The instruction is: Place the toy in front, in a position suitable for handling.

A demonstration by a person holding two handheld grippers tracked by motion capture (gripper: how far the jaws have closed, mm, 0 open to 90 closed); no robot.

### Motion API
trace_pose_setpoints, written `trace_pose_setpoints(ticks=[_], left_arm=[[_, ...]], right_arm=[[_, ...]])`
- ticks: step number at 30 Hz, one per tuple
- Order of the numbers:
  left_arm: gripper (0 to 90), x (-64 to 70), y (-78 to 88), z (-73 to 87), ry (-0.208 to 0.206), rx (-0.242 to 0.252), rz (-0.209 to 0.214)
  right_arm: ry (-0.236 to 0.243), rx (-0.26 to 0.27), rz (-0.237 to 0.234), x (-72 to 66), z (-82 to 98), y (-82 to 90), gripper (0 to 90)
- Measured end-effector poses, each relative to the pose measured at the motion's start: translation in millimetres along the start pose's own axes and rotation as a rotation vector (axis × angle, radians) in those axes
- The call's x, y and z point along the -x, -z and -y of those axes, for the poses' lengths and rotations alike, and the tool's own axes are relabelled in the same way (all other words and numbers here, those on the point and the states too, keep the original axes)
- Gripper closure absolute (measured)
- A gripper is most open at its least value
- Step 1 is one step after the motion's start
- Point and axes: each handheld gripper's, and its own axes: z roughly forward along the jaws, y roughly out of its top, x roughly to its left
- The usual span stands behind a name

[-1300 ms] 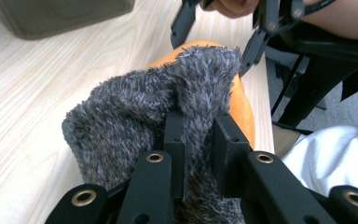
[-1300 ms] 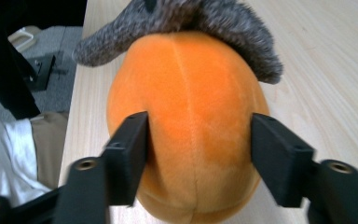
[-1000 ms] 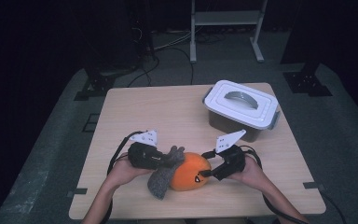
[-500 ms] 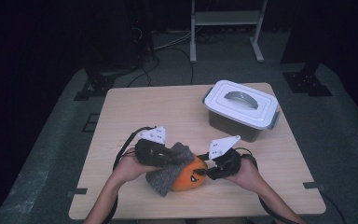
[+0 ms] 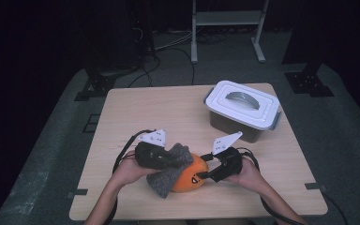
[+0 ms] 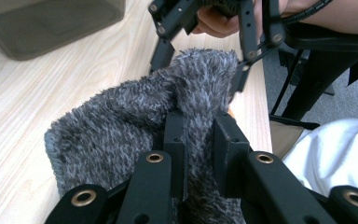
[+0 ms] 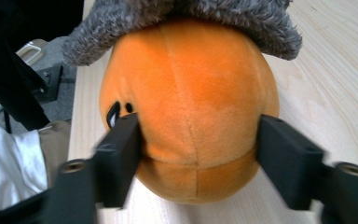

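An orange plush toy [image 5: 193,177] with a black face lies on the wooden table [image 5: 159,112] near its front edge. A grey fuzzy cloth [image 5: 168,177] hangs over the toy's top and left side. My left gripper [image 5: 180,159] is shut on a fold of this cloth [image 6: 121,121], its jaws [image 6: 198,126] pinching the pile. From the right, my right gripper [image 5: 205,176] straddles the toy [image 7: 191,93]. Its jaws [image 7: 198,140] have just been opening a little, but both pads still touch the toy's sides. The cloth's edge [image 7: 191,11] caps the toy above them.
A dark box with a white handled lid [image 5: 242,105] stands at the table's back right, and it appears as a dim corner [image 6: 51,23] in the left gripper view. The person's lap sits just past the table's front edge. A metal rack [image 5: 225,23] stands on the floor behind.
The grey cloth, earlier bunched at the toy's left, now lies further over its top. Both hands have stayed almost in place.
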Motion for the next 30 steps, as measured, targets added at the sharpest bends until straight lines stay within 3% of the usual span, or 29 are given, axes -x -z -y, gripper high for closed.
trace_pose_setpoints(ticks=[2, 3, 4, 10, 22, 30], left_arm=[[77.4, -0.1, 0.6, -2.2, -0.002, 0.004, 0.005], [77.5, 1.6, 1.2, -8.1, -0.005, 0.009, 0.007], [77.5, 2.5, 1.4, -11.8, -0.013, 0.008, 0.011], [77.4, 7.3, -6.6, -27.7, -0.055, -0.009, 0.019], [77.4, -3.9, 7.3, -3.8, 0.02, 0.0, -0.003], [77.7, 1.2, 0.1, -19.9, -0.013, 0.003, 0.008]], right_arm=[[0.023, -0.002, 0.016, -2.7, -1.8, 1.6, 45.1], [0.08, -0.007, 0.057, -8.6, -6.6, 3.6, 49.1], [0.1, -0.004, 0.069, -11.9, -9.2, 3.8, 49.9], [0.2, -0.015, 0.1, -31.9, -23.4, -2.9, 50.5], [0.185, -0.02, 0.069, -22.8, -11.4, 3.2, 52.4], [0.209, -0.017, 0.093, -28.2, -23.5, -1.6, 52.5]])
